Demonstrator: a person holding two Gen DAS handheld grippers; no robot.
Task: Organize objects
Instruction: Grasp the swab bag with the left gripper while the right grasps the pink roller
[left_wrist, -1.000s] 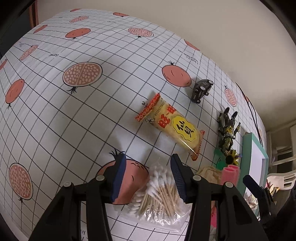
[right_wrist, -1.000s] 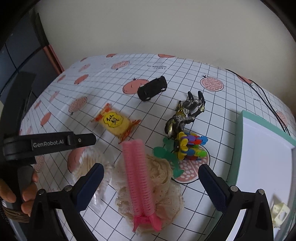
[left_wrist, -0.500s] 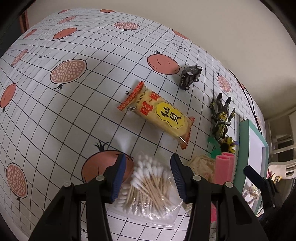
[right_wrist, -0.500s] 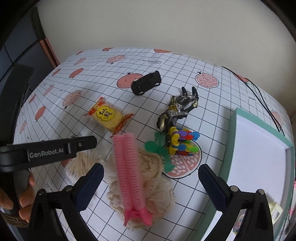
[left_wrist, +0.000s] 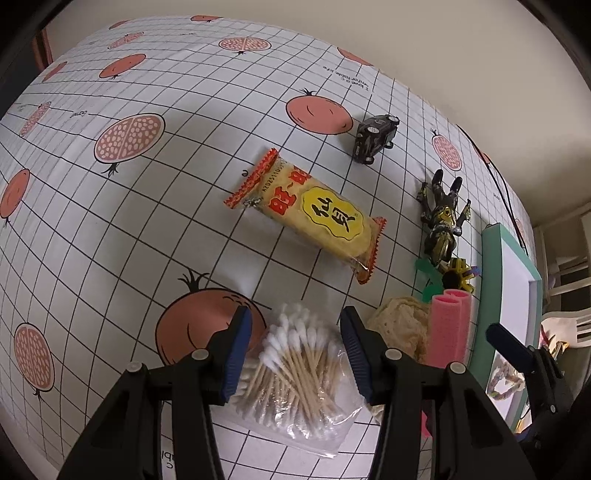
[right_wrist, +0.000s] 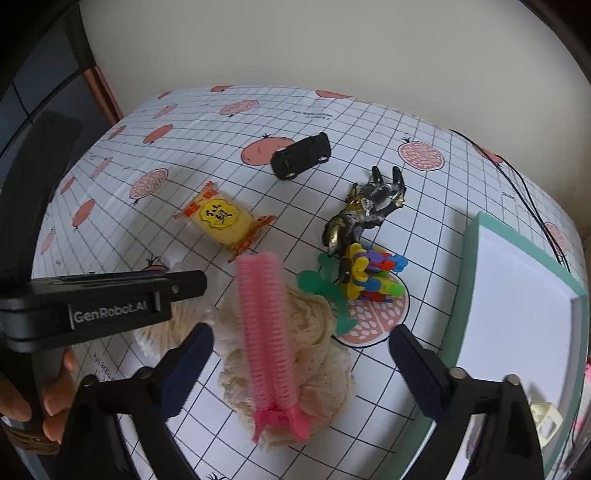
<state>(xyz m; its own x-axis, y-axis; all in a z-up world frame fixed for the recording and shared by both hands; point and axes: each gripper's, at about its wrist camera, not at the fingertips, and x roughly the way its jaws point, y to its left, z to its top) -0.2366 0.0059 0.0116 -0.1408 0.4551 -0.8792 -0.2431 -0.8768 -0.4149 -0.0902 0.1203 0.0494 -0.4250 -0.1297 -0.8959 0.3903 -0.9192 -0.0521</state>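
Observation:
A clear bag of cotton swabs (left_wrist: 295, 373) lies near the table's front edge, between the open fingers of my left gripper (left_wrist: 295, 332), which do not visibly touch it. My right gripper (right_wrist: 301, 350) stands wide open over a pink hair clip (right_wrist: 267, 332) resting on a cream lace cloth (right_wrist: 314, 332). Further back lie a yellow rice-cracker packet (left_wrist: 314, 218) (right_wrist: 219, 218), a black toy car (left_wrist: 375, 136) (right_wrist: 301, 155), a dark gold robot figure (left_wrist: 441, 218) (right_wrist: 364, 210) and a colourful plastic toy (right_wrist: 373, 273).
A teal-rimmed white tray (right_wrist: 476, 266) (left_wrist: 491, 280) stands at the right with small items at its near end. The tablecloth (left_wrist: 147, 184) has a grid and pomegranate prints. A hand (right_wrist: 48, 398) holds the left gripper's handle. A black cable (right_wrist: 524, 195) runs behind the tray.
The left gripper has slid back and lifted a little, so the swab bag sits lower between its fingers and its jaws look slightly wider. The right gripper drew back slightly.

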